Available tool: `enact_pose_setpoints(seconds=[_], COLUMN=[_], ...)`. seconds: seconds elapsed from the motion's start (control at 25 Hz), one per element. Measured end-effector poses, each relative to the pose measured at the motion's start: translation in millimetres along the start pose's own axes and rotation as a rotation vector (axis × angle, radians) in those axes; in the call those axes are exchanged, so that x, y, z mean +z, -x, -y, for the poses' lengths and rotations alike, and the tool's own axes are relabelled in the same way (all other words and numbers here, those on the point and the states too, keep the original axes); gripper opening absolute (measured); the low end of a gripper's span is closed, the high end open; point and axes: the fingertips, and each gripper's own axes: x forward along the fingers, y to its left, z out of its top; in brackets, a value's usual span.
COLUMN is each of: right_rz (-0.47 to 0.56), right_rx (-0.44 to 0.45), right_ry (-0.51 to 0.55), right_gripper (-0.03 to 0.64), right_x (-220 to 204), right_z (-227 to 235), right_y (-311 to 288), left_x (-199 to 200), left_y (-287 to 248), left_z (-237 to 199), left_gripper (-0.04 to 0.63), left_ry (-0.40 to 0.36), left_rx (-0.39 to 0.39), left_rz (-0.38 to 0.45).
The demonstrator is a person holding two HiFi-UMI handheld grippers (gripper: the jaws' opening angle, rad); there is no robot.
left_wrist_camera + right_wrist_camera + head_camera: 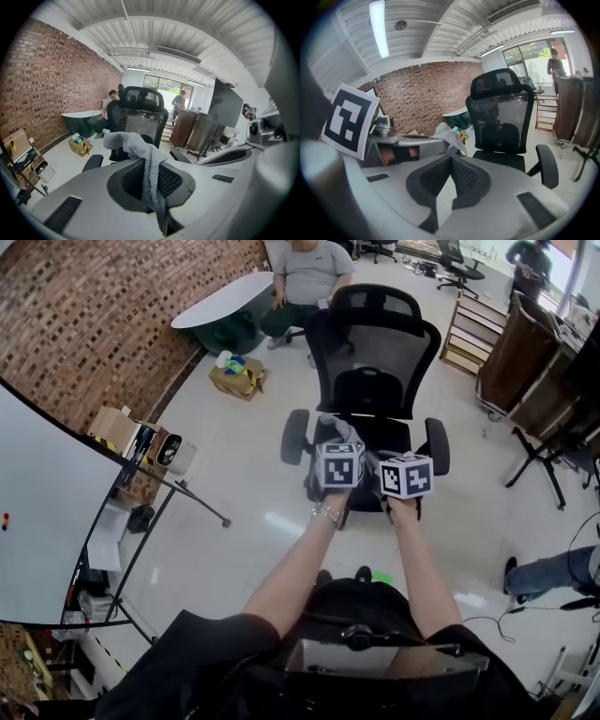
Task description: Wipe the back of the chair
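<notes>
A black mesh office chair (377, 362) stands just ahead of me, its seat and front turned toward me; its backrest (142, 121) fills the middle of the left gripper view. My left gripper (151, 174) is shut on a grey cloth (138, 149), which bunches up above the jaws and hangs short of the chair. In the head view the cloth (338, 430) sits over the seat's front edge. My right gripper (451, 163) is beside the left one, jaws together with nothing between them, and points at the chair (504, 117).
A person (310, 273) sits behind the chair by a white round table (221, 296). A cardboard box (239, 377) lies on the floor at the left. A whiteboard on a stand (47, 512) is on my left, and wooden cabinets (521, 354) and a black stand (542, 457) on my right.
</notes>
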Motion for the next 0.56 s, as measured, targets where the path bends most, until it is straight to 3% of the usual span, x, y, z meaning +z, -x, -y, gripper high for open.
enact_pose_setpoints(seconds=[0.28, 0.56], right_rz=[0.004, -0.001], right_rx=[-0.004, 0.004], right_ry=[0.006, -0.001], right_gripper=[0.0, 0.0], right_x=[16, 7], right_z=[6, 1], right_y=[-2, -1], left_x=[25, 4], left_y=[-4, -4], left_z=[0, -7], left_gripper=[0.026, 0.026], left_ry=[-0.045, -0.011], left_rx=[-0.003, 0.013], left_rz=[0.052, -0.001])
